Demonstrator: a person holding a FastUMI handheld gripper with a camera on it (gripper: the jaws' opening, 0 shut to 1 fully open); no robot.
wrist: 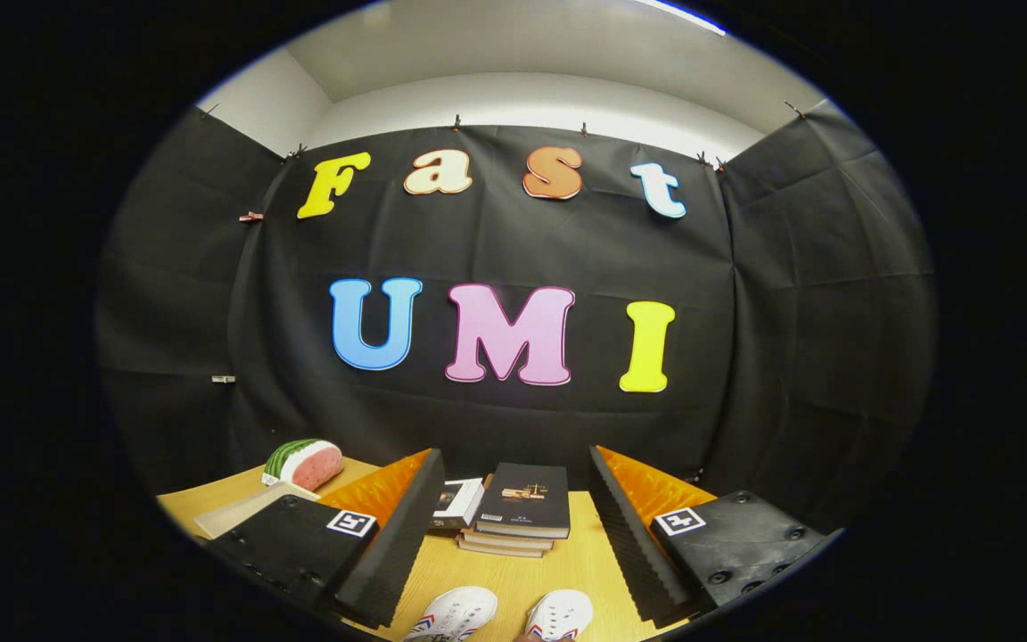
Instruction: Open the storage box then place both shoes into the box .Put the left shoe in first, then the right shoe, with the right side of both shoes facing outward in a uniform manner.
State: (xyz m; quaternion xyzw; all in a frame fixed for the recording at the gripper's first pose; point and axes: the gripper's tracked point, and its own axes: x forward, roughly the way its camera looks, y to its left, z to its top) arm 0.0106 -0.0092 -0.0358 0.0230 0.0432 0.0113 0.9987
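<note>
— How does the claw (pixel 513 535) stand?
— Wide open. Its two fingers (pixel 398 535) splay apart, one on the left and one on the right, with a broad gap between them.
— Is anything held?
— No, nothing sits between the ribbed inner faces; neither finger presses on anything.
— And its pose?
— Level, pointing straight forward, raised above the counter (pixel 567 562).

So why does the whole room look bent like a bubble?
Gripper view: a fisheye lens bows the wall and the table edges; light is even, nothing blurred; the open claw looms large, while the shoes near its base are cut off.
</note>
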